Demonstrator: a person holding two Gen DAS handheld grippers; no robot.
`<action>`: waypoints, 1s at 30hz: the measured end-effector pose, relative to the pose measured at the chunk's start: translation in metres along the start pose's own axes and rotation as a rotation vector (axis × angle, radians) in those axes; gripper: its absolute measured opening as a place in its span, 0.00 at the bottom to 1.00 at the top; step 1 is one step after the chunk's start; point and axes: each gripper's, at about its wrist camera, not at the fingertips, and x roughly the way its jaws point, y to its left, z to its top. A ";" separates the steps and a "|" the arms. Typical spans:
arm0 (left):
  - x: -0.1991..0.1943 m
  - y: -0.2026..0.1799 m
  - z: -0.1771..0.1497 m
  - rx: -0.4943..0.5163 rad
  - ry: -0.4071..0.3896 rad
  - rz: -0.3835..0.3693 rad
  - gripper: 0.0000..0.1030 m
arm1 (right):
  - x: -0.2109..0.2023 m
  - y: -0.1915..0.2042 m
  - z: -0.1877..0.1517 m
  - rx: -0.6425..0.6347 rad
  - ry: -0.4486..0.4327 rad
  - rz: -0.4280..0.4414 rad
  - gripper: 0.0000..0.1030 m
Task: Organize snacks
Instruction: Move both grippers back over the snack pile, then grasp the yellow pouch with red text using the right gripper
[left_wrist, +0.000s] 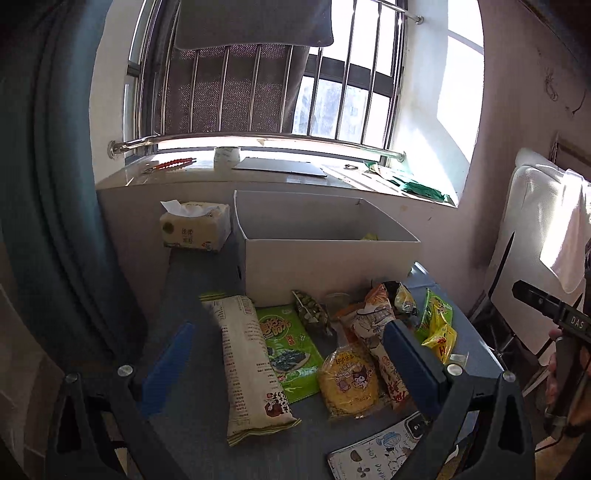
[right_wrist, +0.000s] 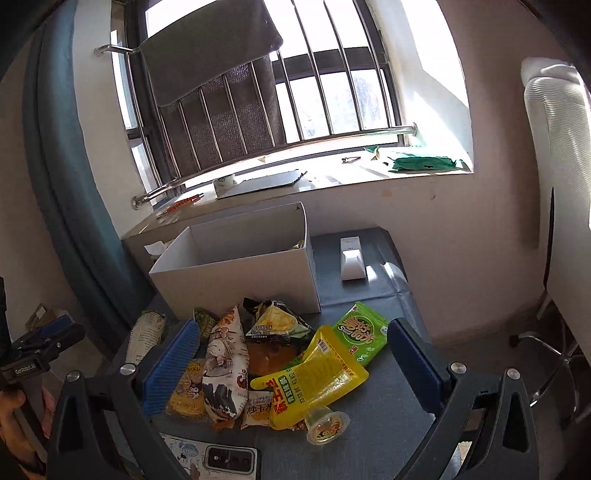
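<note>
While both grippers are hovering wide open and holding nothing, the snack pile is lying ahead of them, short of the white box (left_wrist: 325, 258). The long cracker sleeve (left_wrist: 251, 365) is sitting between the left gripper (left_wrist: 291, 358) fingers, its long axis running away from it, nearer than the right gripper (right_wrist: 291, 365).

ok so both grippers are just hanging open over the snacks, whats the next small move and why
Probably lower the right gripper onto the yellow pouch and close on it. It lies on top of the pile, between the open fingers, and the white box behind the pile looks nearly empty. The left gripper is also open, holding nothing.
</note>
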 end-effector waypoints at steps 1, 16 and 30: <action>-0.002 0.002 -0.006 -0.007 0.003 -0.014 1.00 | 0.000 -0.004 -0.012 0.011 0.016 0.000 1.00; 0.002 -0.005 -0.028 0.075 0.032 0.031 1.00 | 0.075 -0.043 -0.063 0.278 0.265 0.136 1.00; 0.004 0.017 -0.034 0.010 0.038 0.026 1.00 | 0.139 -0.039 -0.042 0.333 0.383 0.107 0.43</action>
